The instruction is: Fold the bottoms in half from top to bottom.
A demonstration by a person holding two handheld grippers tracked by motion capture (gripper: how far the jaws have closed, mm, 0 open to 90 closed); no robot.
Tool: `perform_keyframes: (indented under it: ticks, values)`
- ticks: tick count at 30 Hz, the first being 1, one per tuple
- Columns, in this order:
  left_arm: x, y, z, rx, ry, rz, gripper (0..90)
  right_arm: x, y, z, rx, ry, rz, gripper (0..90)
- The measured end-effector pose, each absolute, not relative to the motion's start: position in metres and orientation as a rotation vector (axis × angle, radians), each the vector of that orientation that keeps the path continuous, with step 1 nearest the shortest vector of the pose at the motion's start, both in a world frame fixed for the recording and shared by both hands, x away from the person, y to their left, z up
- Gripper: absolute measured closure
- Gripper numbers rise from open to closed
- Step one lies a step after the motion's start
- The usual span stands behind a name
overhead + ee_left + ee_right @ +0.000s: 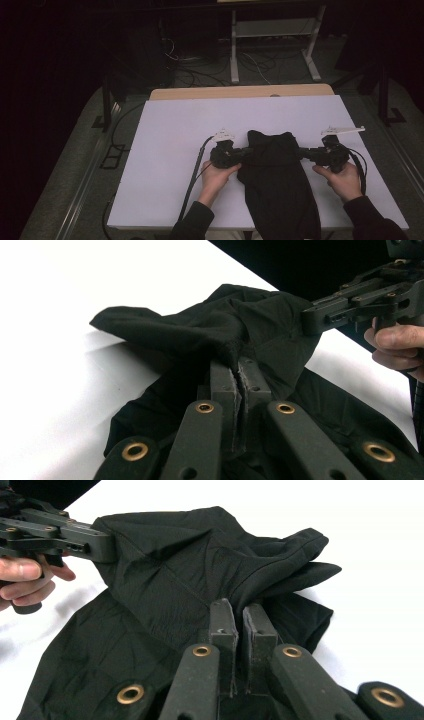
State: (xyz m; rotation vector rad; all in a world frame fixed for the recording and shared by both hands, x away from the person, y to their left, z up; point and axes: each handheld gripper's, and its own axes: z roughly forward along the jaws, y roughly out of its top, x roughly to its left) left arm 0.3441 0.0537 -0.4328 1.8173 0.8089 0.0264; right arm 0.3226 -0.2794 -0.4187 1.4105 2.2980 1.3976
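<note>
Garment (black) on table, pinched by left tool and right tool.

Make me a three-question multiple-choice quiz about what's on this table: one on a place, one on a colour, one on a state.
1. Where does the garment lie?
A. on the white table, its near end over the front edge
B. on the floor
C. on the far shelf

2. What colour is the garment?
A. red
B. black
C. white

3. How do the two grippers stand?
A. both open above the cloth
B. one open, one shut
C. both shut on the cloth

Answers: 1 A, the high view shows it there. 2 B, black throughout. 3 C, left gripper and right gripper each pinch a fold.
</note>
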Motion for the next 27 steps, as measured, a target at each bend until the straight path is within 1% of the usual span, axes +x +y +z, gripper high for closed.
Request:
perform_keyframes:
  ticks: [2, 6, 18, 27]
  values:
    - [0.341, 0.055, -0.432, 1.805, 0.804, 0.021, 86.5, 0.320, -0.281, -0.418, 1.416, 2.299, 1.403, 84.2]
    - [0.335, 0.056, -0.432, 1.788, 0.800, -0.041, 86.3, 0.316, -0.283, -0.419, 1.412, 2.307, 1.398, 84.2]
    - [0.317, 0.055, -0.438, 1.814, 0.783, -0.098, 86.4, 0.305, -0.286, -0.424, 1.446, 2.342, 1.379, 84.1]
    - [0.307, 0.055, -0.445, 1.867, 0.781, -0.083, 86.5, 0.296, -0.284, -0.425, 1.442, 2.368, 1.361, 84.0]
